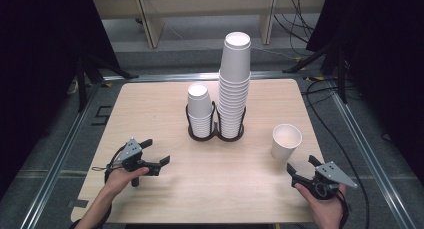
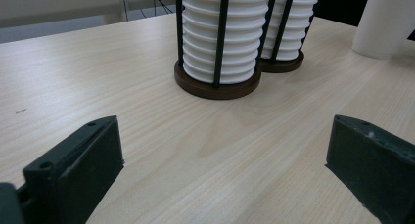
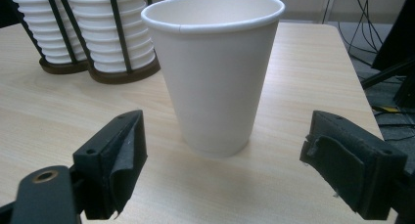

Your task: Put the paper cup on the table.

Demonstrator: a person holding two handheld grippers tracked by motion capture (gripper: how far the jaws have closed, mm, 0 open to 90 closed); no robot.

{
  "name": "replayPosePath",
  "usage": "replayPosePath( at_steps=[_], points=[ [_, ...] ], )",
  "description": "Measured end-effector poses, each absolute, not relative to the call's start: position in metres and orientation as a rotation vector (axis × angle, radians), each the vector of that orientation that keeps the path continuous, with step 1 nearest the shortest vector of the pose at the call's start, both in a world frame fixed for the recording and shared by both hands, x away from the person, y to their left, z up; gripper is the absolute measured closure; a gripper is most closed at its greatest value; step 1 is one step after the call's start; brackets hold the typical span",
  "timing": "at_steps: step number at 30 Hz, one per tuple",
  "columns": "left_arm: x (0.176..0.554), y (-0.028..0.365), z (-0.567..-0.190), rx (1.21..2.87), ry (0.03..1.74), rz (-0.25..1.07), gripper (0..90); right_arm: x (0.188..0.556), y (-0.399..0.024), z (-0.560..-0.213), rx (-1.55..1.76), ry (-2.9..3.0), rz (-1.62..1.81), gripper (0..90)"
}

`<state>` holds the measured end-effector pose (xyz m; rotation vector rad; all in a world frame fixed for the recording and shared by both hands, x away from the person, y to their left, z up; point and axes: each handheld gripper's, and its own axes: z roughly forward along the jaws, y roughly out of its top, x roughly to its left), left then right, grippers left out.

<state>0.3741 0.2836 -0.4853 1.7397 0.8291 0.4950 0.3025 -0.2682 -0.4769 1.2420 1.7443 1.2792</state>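
A single white paper cup (image 1: 286, 141) stood upright, mouth up, on the right side of the pale wooden counter (image 1: 150, 104), apart from the other cups and to the right of the dark two-ring cup holder (image 1: 215, 131). The right claw (image 1: 301, 164) sat just near of it, jaws spread wide and gripping nothing; in the right gripper view the cup (image 3: 215, 72) rose in line with the gap between the two black jaws but farther off, with bare wood showing on both sides. No pad touched its wall.

The holder at the middle of the counter carried two stacks of upside-down white paper cups: a short stack (image 1: 199, 109) in the left ring and a tall stack (image 1: 234, 84) in the right ring, well above the wire uprights. The left claw (image 1: 156, 151) waited at the near left, released and empty, pointing toward the holder.

Judged from this layout, the work seemed at an early stage for this cup: it was lined up for a grasp but not yet taken. Closing on it, lifting it, turning it over and setting it onto a stack appeared to be what was left.
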Motion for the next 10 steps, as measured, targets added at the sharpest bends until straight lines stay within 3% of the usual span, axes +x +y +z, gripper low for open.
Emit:
replayPosePath(
  at_steps=[10],
  points=[
    [0.3741, 0.2794, -0.4835, 1.742, 0.813, 0.485, 0.0, 0.2991, -0.2672, -0.4812, 1.272, 1.694, 1.298, 16.5]
  ],
)
